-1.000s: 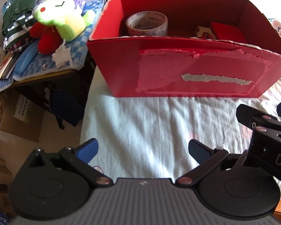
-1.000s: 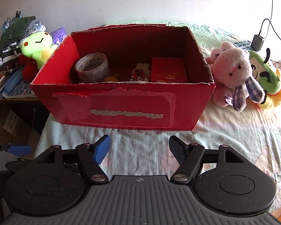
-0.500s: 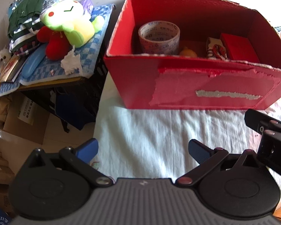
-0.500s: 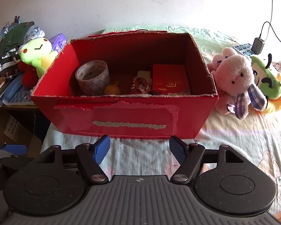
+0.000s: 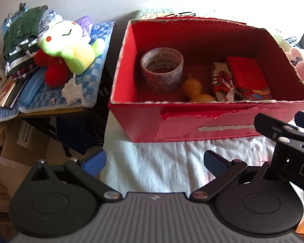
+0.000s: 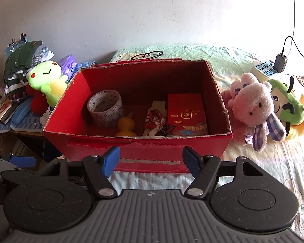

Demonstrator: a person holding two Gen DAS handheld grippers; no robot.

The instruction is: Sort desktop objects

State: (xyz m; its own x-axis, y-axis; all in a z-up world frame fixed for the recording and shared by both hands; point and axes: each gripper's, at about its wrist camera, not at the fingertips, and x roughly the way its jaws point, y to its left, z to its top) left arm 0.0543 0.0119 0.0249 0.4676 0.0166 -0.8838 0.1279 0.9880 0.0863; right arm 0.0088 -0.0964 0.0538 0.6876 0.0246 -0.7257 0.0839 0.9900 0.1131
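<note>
A red cardboard box stands on the bed sheet. Inside lie a roll of tape, a small yellow gourd toy, a patterned cloth bundle and a red packet. My left gripper is open and empty, above the sheet in front of the box's left end. My right gripper is open and empty, raised in front of the box's front wall; it also shows at the right in the left wrist view.
A green and yellow plush lies on a cluttered side table left of the bed. A pink plush and a green plush lie right of the box. Glasses and a charger sit behind.
Both grippers have risen and pulled back, so the inside of the box now shows more fully. Both stay open and empty. The objects have not moved.
</note>
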